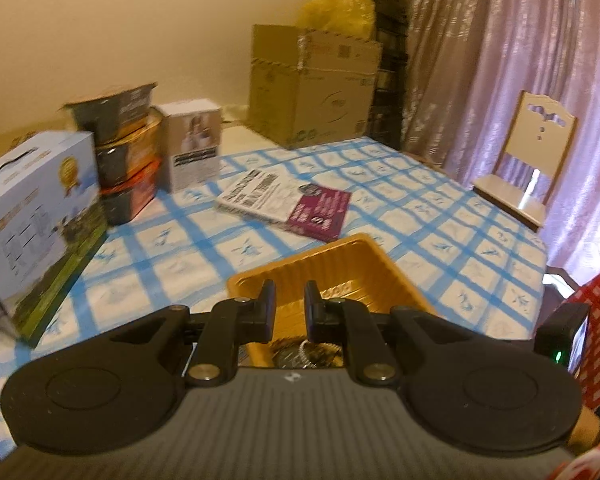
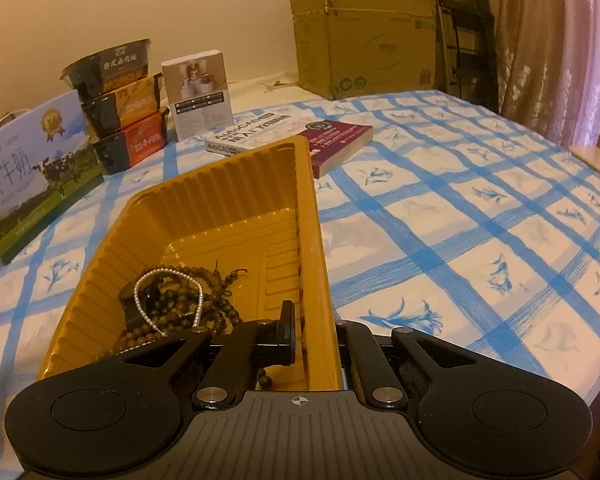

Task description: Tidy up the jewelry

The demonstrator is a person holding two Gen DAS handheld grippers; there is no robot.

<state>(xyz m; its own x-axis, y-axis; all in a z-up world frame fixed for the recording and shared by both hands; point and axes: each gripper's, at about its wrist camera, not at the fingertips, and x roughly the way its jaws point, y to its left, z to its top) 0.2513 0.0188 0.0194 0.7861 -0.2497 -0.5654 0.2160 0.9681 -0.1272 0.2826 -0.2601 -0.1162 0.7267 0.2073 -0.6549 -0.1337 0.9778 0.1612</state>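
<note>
table (image 2: 460, 216) under blue checked cloth fills both views. milk carton (image 2: 32, 172) at 9 o'clock, stacked noodle bowls (image 2: 120, 108) at 10, cardboard box (image 2: 364, 40) at 1, books (image 2: 332, 140) at 12 just behind the tray. yellow tray (image 2: 236, 200) at centre, tilted in the right view. jewelry in its near left corner: dark bead strands (image 2: 180, 308), thin pearl chain (image 2: 156, 280) draped over them, all tangled.

right gripper (image 2: 314, 336) straddles the tray's right wall, one finger inside, one outside; looks clamped on it. left gripper (image 1: 290, 308) over the tray's near end, fingers slightly apart, nothing held.

risk: thin wall could flex or slip from the grip; tray tips, beads slide out. tangle means lifting one strand drags others.
</note>
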